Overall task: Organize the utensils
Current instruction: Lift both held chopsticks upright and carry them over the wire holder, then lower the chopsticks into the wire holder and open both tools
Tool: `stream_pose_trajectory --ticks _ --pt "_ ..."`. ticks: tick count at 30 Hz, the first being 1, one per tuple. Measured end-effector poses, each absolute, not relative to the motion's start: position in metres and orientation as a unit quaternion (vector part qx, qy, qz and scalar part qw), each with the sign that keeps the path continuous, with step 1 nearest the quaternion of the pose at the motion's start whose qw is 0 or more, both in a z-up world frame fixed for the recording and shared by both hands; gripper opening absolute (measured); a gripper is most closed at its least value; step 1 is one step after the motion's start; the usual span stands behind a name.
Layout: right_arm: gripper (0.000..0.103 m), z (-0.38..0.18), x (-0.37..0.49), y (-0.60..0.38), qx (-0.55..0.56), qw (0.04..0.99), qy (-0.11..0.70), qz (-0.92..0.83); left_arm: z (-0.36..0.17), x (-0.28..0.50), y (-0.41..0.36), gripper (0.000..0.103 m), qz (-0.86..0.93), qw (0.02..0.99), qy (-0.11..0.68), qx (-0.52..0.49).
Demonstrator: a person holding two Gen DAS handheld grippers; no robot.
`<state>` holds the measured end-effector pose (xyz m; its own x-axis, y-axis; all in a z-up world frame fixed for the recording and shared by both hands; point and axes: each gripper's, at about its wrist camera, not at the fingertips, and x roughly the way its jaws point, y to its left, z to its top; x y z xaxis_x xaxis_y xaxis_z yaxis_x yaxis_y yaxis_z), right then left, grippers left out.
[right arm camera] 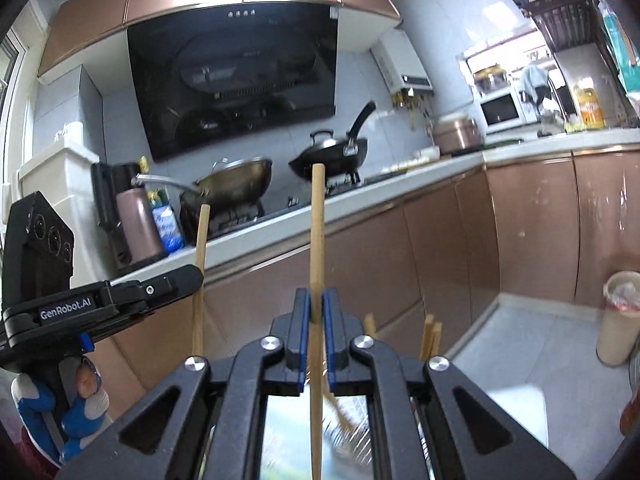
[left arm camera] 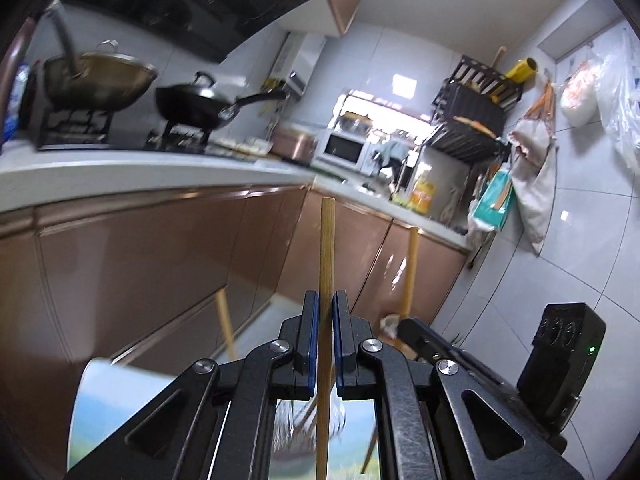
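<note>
The left gripper (left arm camera: 325, 304) pinches one wooden chopstick (left arm camera: 325, 248) between its blue pads; the stick stands almost upright and its blunt top reaches up in front of the brown cabinet doors (left arm camera: 140, 256). The right gripper (right arm camera: 316, 300) is pressed together on a second chopstick (right arm camera: 317, 240) in the same way, also nearly upright, with its top in line with the black wok (right arm camera: 332, 156) on the stove.

In the right wrist view the left gripper's body, with the white lettering, is at the left edge, and its chopstick rises beside it. In the left wrist view the right gripper's body is at the lower right, with its stick just behind the fingers.

Below both grippers, more wooden sticks (right arm camera: 430, 336) lean out of something low that is blurred and mostly hidden by the gripper frames.

Farther away are the white countertop (left arm camera: 120, 172), a steel wok (left arm camera: 100, 76) with a lid, the dark range hood (right arm camera: 236, 76), a white microwave (left arm camera: 344, 148) and a black dish rack (left arm camera: 472, 112). A tall bin (right arm camera: 618, 320) stands on the floor at the right.
</note>
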<state>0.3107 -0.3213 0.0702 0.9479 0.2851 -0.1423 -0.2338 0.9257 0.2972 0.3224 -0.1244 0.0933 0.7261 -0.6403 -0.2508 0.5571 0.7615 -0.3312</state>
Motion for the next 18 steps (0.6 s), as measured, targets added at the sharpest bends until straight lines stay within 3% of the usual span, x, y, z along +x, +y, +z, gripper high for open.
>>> stream_pose_trajectory --ticks 18 --pt "0.006 0.003 0.375 -0.333 0.089 0.991 0.06 0.083 0.023 0.365 -0.178 0.007 -0.237 0.967 0.055 -0.082"
